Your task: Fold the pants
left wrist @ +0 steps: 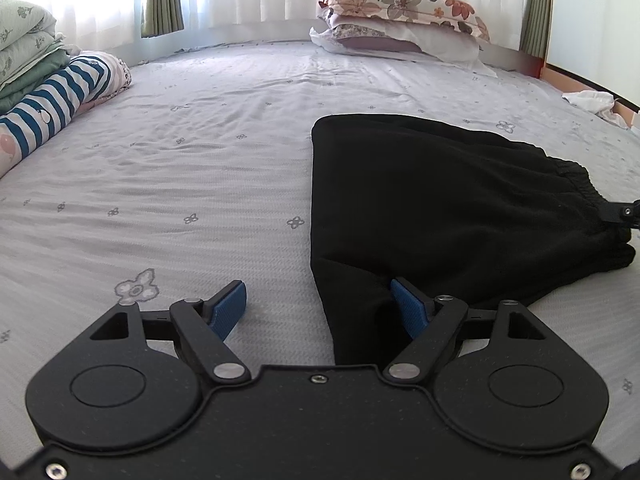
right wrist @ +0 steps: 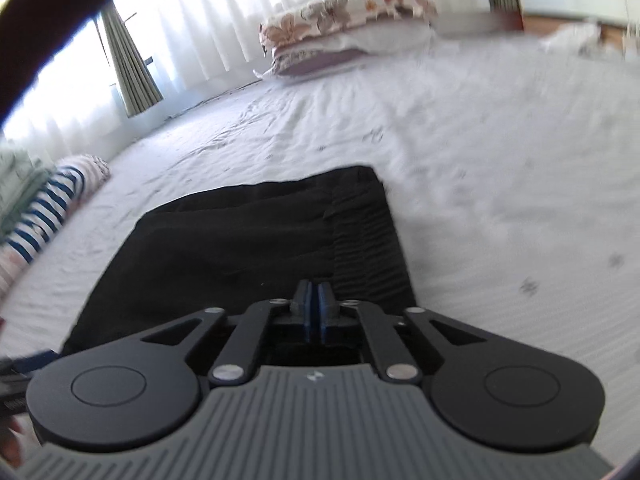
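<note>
The black pants (left wrist: 440,200) lie folded lengthwise on the grey flowered bed sheet (left wrist: 180,160), with the elastic waistband (left wrist: 580,184) to the right. My left gripper (left wrist: 317,286) is open and low over the pants' near left edge. Its right pad (left wrist: 408,308) rests on the black cloth and its left pad (left wrist: 230,308) is over the sheet. In the right wrist view the pants (right wrist: 240,248) stretch away, waistband (right wrist: 364,240) on the right. My right gripper (right wrist: 314,284) is shut at the waistband's near edge, seemingly pinching it. Its tip (left wrist: 624,212) shows at the left wrist view's right border.
Two stacked pillows (left wrist: 400,12) lie at the far side under white curtains. Folded green bedding (left wrist: 24,48) and a blue-striped bolster (left wrist: 52,108) line the left edge. A crumpled white cloth (left wrist: 592,102) sits at the far right by the wooden bed frame.
</note>
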A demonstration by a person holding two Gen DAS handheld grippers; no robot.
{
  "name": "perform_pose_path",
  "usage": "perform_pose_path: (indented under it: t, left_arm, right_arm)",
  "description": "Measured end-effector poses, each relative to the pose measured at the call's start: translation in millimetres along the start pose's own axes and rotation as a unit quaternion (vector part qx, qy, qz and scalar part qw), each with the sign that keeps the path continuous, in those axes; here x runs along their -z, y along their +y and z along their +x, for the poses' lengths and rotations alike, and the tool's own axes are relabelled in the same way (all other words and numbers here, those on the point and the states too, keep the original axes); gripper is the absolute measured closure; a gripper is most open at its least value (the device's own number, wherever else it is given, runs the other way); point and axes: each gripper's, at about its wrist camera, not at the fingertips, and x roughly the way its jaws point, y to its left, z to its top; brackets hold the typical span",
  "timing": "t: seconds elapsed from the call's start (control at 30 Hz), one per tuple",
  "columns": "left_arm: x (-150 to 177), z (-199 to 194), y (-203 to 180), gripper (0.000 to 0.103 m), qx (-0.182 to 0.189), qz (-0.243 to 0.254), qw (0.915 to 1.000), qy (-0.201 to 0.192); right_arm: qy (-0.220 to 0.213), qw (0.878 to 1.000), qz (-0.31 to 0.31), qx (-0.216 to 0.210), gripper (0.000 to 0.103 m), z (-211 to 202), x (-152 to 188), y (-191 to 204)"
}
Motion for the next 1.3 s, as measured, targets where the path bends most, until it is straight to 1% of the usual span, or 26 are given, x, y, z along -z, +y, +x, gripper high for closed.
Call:
perform_pose_path:
  t: [0.03, 0.07, 0.1, 0.13, 0.23, 0.3, 0.4, 0.47, 0.53, 0.7, 0.8, 0.9, 1.0, 1.03, 1.1, 1.17, 1.2, 1.23, 1.27, 1.3]
  left_arm:
    - [-1, -4, 0, 0.024, 0.000, 0.000, 1.0000, 0.001]
    - [-3, -8, -1, 0.027, 0.002, 0.000, 1.0000, 0.000]
    - [-4, -12, -1, 0.027, 0.005, 0.000, 1.0000, 0.000]
    - [-5, -16, -2, 0.027, 0.009, 0.000, 1.0000, 0.002]
    - [-8, -28, -5, 0.025, 0.019, 0.001, 0.9998, 0.001]
    - [-10, -36, -8, 0.023, 0.026, -0.001, 0.9997, -0.005]
    - [-14, -42, -15, 0.016, 0.034, -0.001, 0.9993, -0.013]
    - [-15, -42, -22, 0.016, 0.032, 0.002, 0.9994, -0.010]
    - [-14, -43, -28, 0.016, 0.035, 0.007, 0.9993, -0.006]
    - [-9, -42, -37, 0.016, 0.030, 0.018, 0.9993, 0.009]
    - [-7, -38, -38, 0.016, 0.029, 0.016, 0.9993, 0.014]
    - [-9, -36, -40, 0.016, 0.020, 0.018, 0.9996, 0.007]
    - [-13, -31, -40, 0.016, 0.011, 0.016, 0.9998, 0.002]
    - [-14, -28, -40, 0.016, 0.008, 0.015, 0.9998, 0.003]
    - [-14, -19, -38, 0.016, 0.001, 0.018, 0.9997, 0.017]
    - [-11, -8, -37, 0.015, -0.007, 0.021, 0.9991, 0.036]
    - [-8, -3, -37, 0.014, -0.008, 0.023, 0.9986, 0.047]
    - [-5, 0, -34, 0.012, -0.006, 0.016, 0.9987, 0.048]
    - [-2, 1, -30, 0.009, -0.004, 0.004, 0.9991, 0.042]
    - [-2, 2, -28, 0.008, -0.001, -0.003, 0.9990, 0.044]
  right_arm:
    - [-0.004, 1.000, -0.019, 0.011, 0.070, -5, 0, 6]
    - [-0.009, 0.999, -0.039, 0.035, 0.055, -9, 0, 12]
    - [-0.014, 0.997, -0.059, 0.055, 0.047, -12, 1, 18]
    - [-0.017, 0.995, -0.072, 0.062, 0.042, -15, 1, 21]
    - [-0.013, 0.996, -0.057, 0.060, 0.042, -21, -1, 19]
    - [-0.017, 0.997, -0.049, 0.056, 0.042, -24, 0, 19]
    - [-0.013, 0.996, -0.066, 0.064, 0.041, -23, 4, 27]
    - [-0.005, 0.995, -0.074, 0.060, 0.040, -22, 8, 35]
    - [-0.001, 0.995, -0.076, 0.059, 0.035, -21, 12, 40]
    - [0.004, 0.995, -0.075, 0.062, 0.031, -22, 19, 42]
    - [0.003, 0.995, -0.080, 0.056, 0.026, -24, 22, 45]
    - [0.001, 0.994, -0.085, 0.068, 0.024, -21, 22, 47]
    - [0.010, 0.995, -0.057, 0.081, 0.024, -11, 20, 39]
    - [0.018, 0.994, -0.051, 0.090, 0.023, -5, 20, 36]
    - [0.038, 0.993, -0.037, 0.104, 0.023, 6, 21, 28]
    - [0.038, 0.994, -0.021, 0.097, 0.021, 10, 22, 22]
    - [0.038, 0.994, -0.022, 0.098, 0.021, 11, 22, 22]
    - [0.039, 0.994, -0.026, 0.100, 0.021, 11, 23, 22]
    - [0.040, 0.994, -0.027, 0.100, 0.021, 11, 23, 23]
    - [0.041, 0.994, -0.027, 0.100, 0.021, 9, 24, 23]
